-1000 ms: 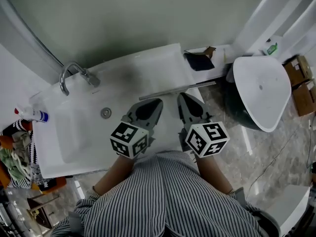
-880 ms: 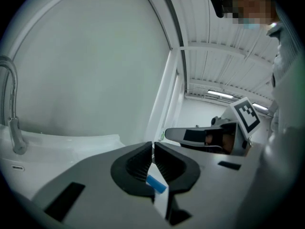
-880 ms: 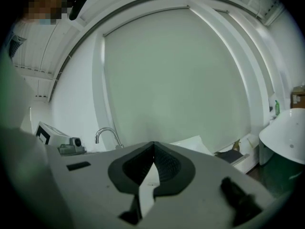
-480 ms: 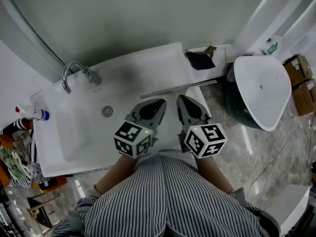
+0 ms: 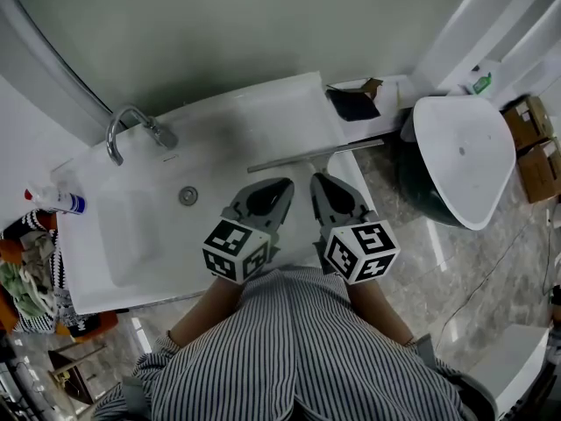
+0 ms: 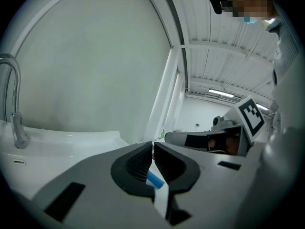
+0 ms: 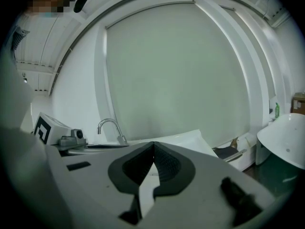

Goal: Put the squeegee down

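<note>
The squeegee, a long thin metal bar, lies flat on the white counter just beyond both gripper tips, apart from them. One end of it shows low at the right of the right gripper view. My left gripper hovers over the counter's front, its jaws together with nothing between the pads. A small blue piece shows through the gap under the pads; what it is I cannot tell. Beside it, my right gripper is shut and empty.
A basin with a chrome faucet fills the counter's left. A spray bottle lies at the far left. A dark flat object sits at the counter's back right, a white rounded fixture stands right of it, with cardboard boxes beyond.
</note>
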### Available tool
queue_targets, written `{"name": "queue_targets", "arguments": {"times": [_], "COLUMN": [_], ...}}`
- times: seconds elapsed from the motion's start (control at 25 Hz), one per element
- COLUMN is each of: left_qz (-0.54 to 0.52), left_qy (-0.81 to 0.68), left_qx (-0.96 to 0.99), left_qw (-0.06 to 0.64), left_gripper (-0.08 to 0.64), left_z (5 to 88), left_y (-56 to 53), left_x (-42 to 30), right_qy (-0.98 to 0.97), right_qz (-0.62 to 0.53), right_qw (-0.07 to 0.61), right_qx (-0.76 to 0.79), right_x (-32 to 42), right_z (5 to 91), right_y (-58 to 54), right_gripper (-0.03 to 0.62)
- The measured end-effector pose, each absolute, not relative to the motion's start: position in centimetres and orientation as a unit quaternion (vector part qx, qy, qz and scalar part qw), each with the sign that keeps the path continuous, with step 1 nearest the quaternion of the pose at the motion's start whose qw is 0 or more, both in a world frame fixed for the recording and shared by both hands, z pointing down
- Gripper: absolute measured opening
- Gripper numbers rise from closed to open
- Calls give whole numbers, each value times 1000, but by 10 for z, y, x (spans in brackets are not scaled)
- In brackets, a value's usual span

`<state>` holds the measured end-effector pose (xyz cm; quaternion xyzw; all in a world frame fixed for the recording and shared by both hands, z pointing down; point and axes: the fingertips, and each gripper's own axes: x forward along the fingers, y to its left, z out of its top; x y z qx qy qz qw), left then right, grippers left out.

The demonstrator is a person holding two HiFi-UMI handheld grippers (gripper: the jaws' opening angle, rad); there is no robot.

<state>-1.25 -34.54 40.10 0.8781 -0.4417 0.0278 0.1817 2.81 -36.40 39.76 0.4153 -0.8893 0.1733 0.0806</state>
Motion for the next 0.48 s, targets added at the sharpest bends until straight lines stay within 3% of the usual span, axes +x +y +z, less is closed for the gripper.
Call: {"name": "queue_targets", "arguments": {"times": [0.48], "left_qz": [42], "left_qy": [-444], "left_qx": [875], "left_qw": [187], "left_gripper": [23], "left_z": [410], "left_y": [-342], "left_x": [-11], "right_qy": [-890], "right_qz": [184], "right_qw": [91], "right_qx": [407], "right_x": [20], "right_z": [406], "right_y": [-359], "right_gripper": [15]}}
